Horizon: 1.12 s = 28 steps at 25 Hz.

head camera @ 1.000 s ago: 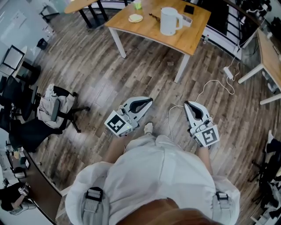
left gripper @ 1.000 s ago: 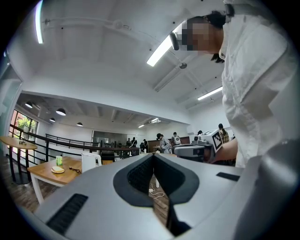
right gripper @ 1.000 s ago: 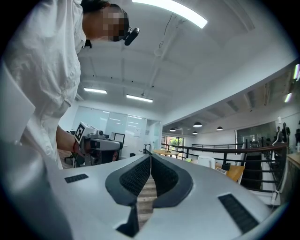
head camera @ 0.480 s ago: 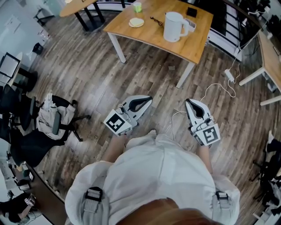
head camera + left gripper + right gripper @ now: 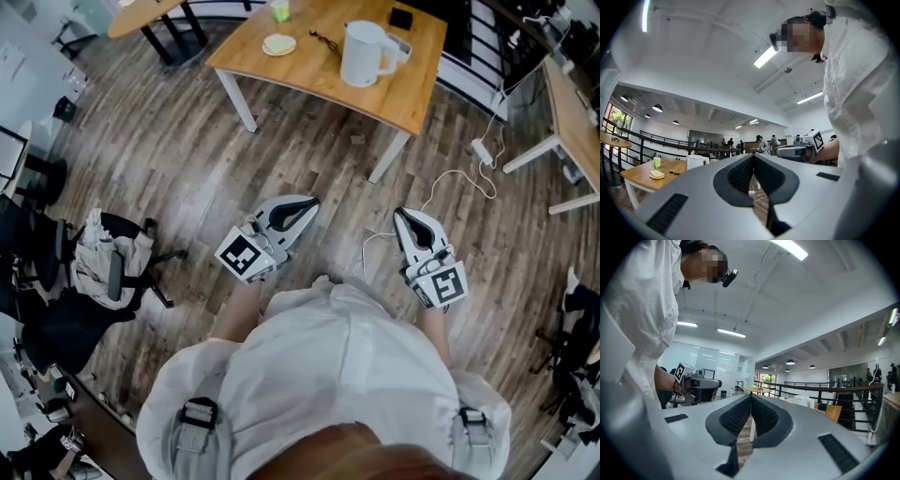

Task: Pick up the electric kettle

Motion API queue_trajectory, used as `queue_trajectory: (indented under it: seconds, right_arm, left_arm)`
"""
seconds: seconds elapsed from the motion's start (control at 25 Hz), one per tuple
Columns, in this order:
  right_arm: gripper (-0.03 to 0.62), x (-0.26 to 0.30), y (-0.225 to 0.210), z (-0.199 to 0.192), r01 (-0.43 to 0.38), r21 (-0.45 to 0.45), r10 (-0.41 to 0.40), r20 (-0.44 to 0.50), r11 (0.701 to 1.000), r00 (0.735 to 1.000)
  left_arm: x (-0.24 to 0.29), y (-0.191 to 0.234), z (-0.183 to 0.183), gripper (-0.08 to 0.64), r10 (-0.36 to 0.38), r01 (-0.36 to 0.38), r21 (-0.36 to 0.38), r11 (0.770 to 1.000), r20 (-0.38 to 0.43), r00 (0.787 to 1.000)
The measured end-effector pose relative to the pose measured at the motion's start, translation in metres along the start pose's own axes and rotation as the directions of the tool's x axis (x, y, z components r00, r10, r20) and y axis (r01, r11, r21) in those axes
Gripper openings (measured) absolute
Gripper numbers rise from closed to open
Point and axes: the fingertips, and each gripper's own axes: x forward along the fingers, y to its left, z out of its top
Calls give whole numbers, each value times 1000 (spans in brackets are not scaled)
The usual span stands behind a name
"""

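Head view with both gripper views, approach phase. Compared with the two earlier head views, the grey wood-plank floor [image 5: 187, 159] and the black office chair draped with pale clothing [image 5: 111, 264] have slid toward the lower edge of the frame. The person's shoe, seen before between the arms, is now almost covered by the white-shirted torso. This reads as a step taken toward the light wooden desk [image 5: 309, 70]. The left tool [image 5: 309, 200] and right tool [image 5: 401, 214] are carried in front of the body as before, each with its dark ribbed pads pressed together and nothing between them. The white electric kettle with side handle [image 5: 361, 53] stands upright on the desk, well apart from both tools, with open floor between, so the pick-up has not begun and more approach and an opening of a tool appear necessary. The left gripper view shows the kettle [image 5: 696, 161] small and distant beyond the closed left tool [image 5: 753, 155]. In the right gripper view the kettle [image 5: 802, 401] is partly cut off by the body of the right tool [image 5: 751, 396]. Not discernible: whether the kettle rests on a power base, its lid state, and the small dark item beside its handle. The desk's far edge is cropped by the frame.
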Motion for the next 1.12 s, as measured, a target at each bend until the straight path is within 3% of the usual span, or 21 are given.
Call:
queue_trajectory:
  seconds: [0.6, 1.12]
  right_arm:
    - [11, -4, -39, 11, -24, -1, 24, 41, 1000, 999]
    - [11, -19, -81, -6, -44, 4, 44, 32, 999, 999]
  left_arm:
    - [38, -9, 8, 6, 13, -13, 14, 1000, -16, 1000]
    - [79, -13, -1, 6, 25, -24, 25, 999, -51, 998]
